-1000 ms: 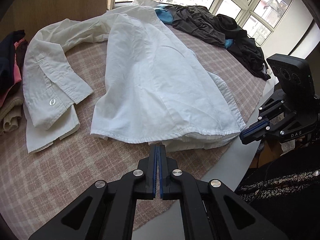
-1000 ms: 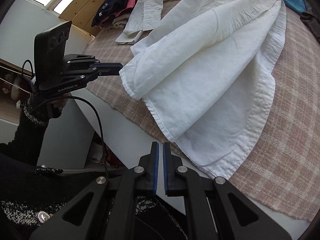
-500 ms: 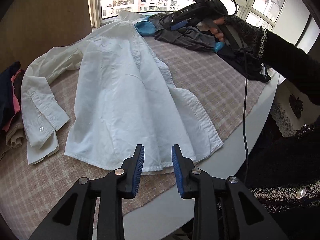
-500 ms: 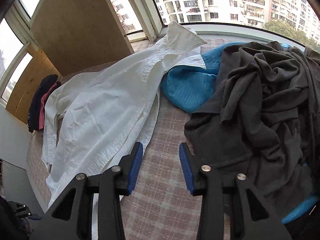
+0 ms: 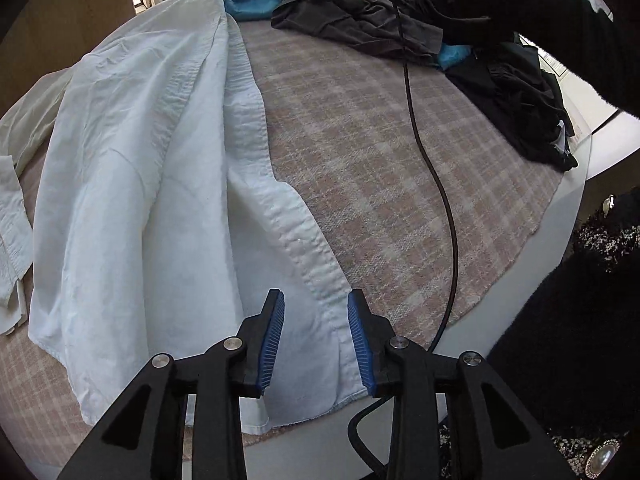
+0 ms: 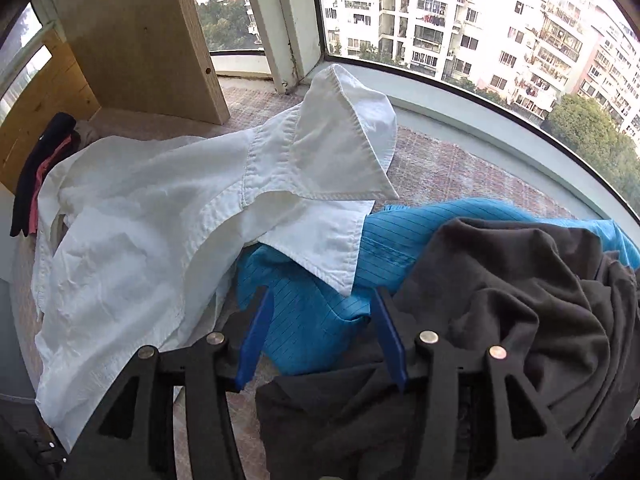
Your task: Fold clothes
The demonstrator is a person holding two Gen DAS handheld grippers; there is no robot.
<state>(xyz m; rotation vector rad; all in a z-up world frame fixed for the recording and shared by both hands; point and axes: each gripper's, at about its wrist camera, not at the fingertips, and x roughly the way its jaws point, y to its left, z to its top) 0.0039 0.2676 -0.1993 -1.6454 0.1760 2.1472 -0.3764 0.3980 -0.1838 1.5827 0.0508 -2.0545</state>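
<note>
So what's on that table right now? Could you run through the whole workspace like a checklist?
Surface: table edge under a pink checked cloth.
Job's things: white shirt spread flat, collar raised.
Clutter: blue garment, dark grey clothes, dark and pink stack.
Grippers: left gripper open over the shirt's bottom edge; right gripper open near the collar, over the blue garment.
Cables: black cable hanging across the cloth.
Surroundings: windows, wooden panel.
</note>
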